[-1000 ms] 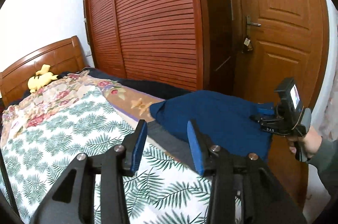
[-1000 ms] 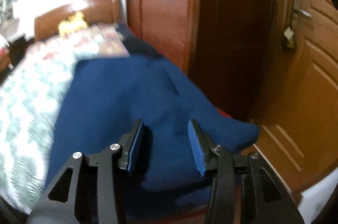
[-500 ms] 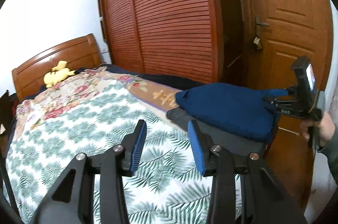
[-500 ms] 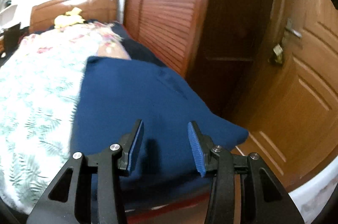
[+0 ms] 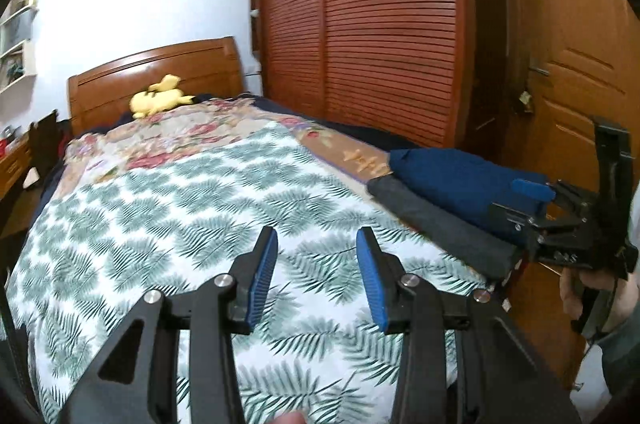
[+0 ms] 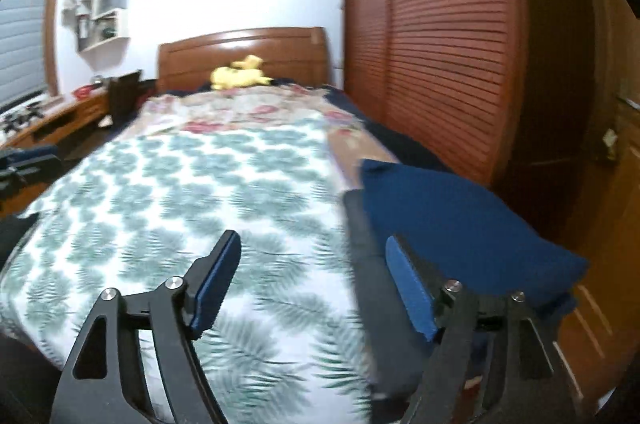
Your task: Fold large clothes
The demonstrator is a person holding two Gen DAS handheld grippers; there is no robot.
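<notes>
A folded dark blue garment [image 5: 460, 180] lies on a folded grey garment [image 5: 436, 224] at the right edge of the bed. In the right wrist view the blue garment [image 6: 460, 220] and the grey garment [image 6: 360, 244] sit just right of my right gripper [image 6: 312, 240]. Its jaws are opening, and only bedcover shows between them. From the left wrist view, my right gripper [image 5: 516, 202] is at the near end of the stack, held by a hand [image 5: 576, 292]. My left gripper [image 5: 316, 236] hovers open and empty over the fern-print cover.
The bed has a fern-print cover [image 5: 168, 224], a floral quilt [image 5: 180, 136] and a yellow plush toy [image 5: 158, 100] by the wooden headboard [image 5: 152, 72]. A louvred wardrobe [image 5: 380, 24] and a door [image 5: 580, 84] stand right of the bed. A desk [image 6: 52, 120] stands on its left.
My right gripper has drawn back and left off the blue garment, and its jaws have spread much wider. The left gripper has pulled away, so more of the bed shows.
</notes>
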